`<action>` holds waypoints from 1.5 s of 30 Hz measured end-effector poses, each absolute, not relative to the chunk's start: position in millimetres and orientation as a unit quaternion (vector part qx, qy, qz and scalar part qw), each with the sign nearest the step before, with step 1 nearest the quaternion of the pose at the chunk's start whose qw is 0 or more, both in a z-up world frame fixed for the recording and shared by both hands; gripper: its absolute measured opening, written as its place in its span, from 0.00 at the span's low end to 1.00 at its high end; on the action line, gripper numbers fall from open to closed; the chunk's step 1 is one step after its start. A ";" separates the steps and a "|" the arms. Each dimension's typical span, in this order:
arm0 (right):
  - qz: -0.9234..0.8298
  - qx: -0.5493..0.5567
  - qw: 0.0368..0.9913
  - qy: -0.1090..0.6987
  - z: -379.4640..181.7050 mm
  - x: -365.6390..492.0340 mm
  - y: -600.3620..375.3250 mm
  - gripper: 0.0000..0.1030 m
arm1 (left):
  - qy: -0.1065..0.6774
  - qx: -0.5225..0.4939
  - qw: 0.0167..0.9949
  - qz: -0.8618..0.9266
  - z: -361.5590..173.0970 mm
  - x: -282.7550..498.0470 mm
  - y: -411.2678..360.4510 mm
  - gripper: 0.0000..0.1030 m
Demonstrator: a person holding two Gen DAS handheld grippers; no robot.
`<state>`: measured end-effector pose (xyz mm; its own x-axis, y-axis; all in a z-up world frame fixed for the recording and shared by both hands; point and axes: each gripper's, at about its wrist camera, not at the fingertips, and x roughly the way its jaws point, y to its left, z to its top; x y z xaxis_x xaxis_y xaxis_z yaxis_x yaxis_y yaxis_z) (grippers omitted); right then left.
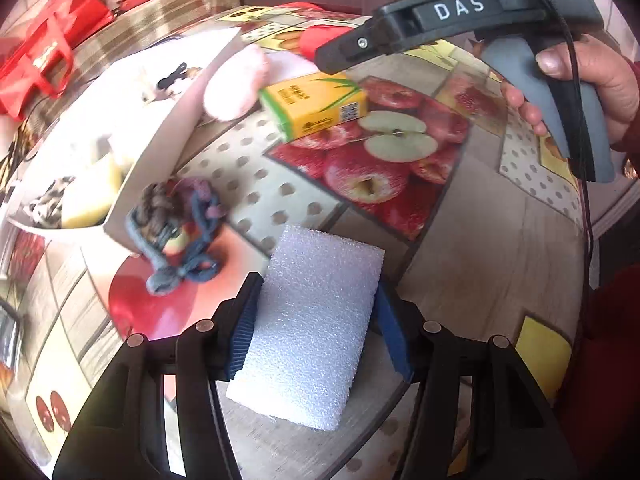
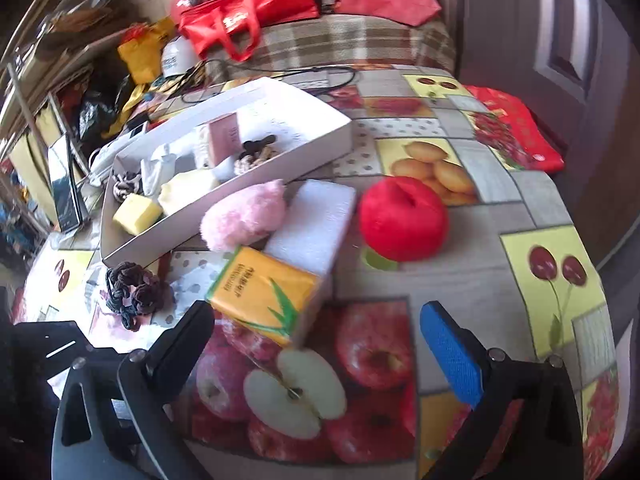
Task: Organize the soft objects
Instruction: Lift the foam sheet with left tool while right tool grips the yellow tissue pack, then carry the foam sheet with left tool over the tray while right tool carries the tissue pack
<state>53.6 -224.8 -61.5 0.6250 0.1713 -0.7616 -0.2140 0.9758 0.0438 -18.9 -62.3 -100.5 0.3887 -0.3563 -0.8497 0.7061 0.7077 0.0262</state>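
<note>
The left gripper (image 1: 316, 332) clamps a white foam block (image 1: 316, 320) in its jaws, its long axis pointing ahead, above the counter (image 1: 480, 260). The white box (image 1: 160, 128) lies ahead-left. Only the right view shows the right gripper (image 2: 320, 320), jaws wide, approaching the tissue pack (image 2: 264, 292).

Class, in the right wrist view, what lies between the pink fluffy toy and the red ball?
A white foam block lies between the pink fluffy toy and the red ball, seen in the right wrist view.
</note>
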 end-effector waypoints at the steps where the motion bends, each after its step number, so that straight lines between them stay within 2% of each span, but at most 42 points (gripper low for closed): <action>1: 0.117 -0.038 0.900 0.418 -63.4 58.8 -215.4 0.99 | 0.447 0.191 0.814 -0.318 -100.5 -19.0 -55.7 0.54; 8: 0.165 -0.066 0.879 0.442 -81.6 82.9 -186.2 0.99 | 0.460 0.141 0.839 -0.254 -101.6 -19.3 -12.3 0.54; 15: 0.245 -0.021 0.836 0.490 -83.2 51.6 -189.5 0.99 | 0.459 0.117 0.850 -0.233 -102.0 -18.8 -0.3 0.54; 26: 0.182 -0.094 0.854 0.479 -92.9 70.3 -173.9 0.99 | 0.454 0.116 0.853 -0.231 -102.4 -14.2 1.9 0.54; 27: 0.178 -0.105 0.850 0.484 -96.6 71.2 -169.1 0.92 | 0.454 0.115 0.853 -0.231 -102.3 -13.9 2.1 0.54; 28: 0.176 -0.117 0.846 0.489 -99.8 70.5 -164.3 0.76 | 0.454 0.115 0.853 -0.230 -102.1 -14.2 2.4 0.54; 31: 0.183 -0.136 0.845 0.484 -99.4 60.5 -156.6 0.47 | 0.455 0.110 0.853 -0.230 -101.6 -12.7 3.9 0.54; 37: 0.189 -0.087 0.869 0.449 -68.9 42.1 -172.4 0.47 | 0.440 0.076 0.867 -0.219 -89.4 -12.7 12.7 0.53; 45: 0.156 -0.023 0.924 0.348 7.8 38.2 -195.8 0.47 | 0.373 0.064 0.906 -0.190 -31.4 0.5 29.0 0.53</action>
<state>38.2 -195.8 7.8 0.7084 0.2721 -0.6512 -0.3047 0.9502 0.0655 0.5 29.0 -31.4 0.6506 -0.2957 -0.6995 0.3912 0.9199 -0.0251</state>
